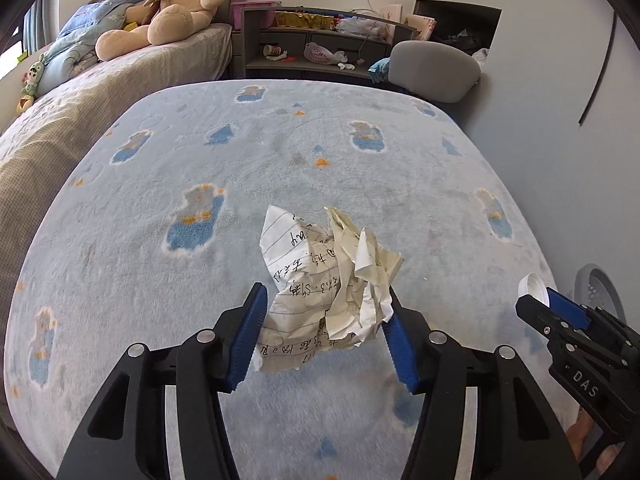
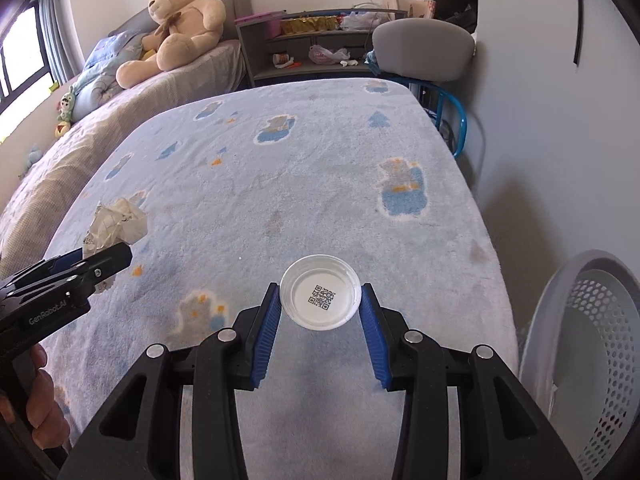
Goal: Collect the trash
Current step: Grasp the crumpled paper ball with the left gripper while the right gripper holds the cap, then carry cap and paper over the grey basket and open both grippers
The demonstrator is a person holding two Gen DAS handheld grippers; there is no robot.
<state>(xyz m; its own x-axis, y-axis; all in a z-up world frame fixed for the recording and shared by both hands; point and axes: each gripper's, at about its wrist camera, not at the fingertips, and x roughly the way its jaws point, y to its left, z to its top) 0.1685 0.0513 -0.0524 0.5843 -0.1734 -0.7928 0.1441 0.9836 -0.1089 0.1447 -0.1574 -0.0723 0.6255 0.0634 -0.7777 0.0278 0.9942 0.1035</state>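
Note:
My left gripper (image 1: 324, 312) is shut on a crumpled wad of lined, handwritten paper (image 1: 324, 280) and holds it above the light blue patterned blanket (image 1: 240, 152). The wad also shows in the right wrist view (image 2: 118, 224), with the left gripper (image 2: 96, 260) at the left edge. My right gripper (image 2: 320, 300) is shut on a round white plastic lid (image 2: 320, 296) with a QR code inside, held over the blanket (image 2: 280, 184). In the left wrist view the right gripper (image 1: 540, 300) shows at the right with the lid (image 1: 532, 286).
A white perforated bin (image 2: 592, 352) stands on the floor right of the blanket's edge; it also shows in the left wrist view (image 1: 600, 292). A bed with a teddy bear (image 1: 168, 8) is at left. A grey shelf (image 1: 320, 44) and a grey chair (image 1: 432, 70) stand behind.

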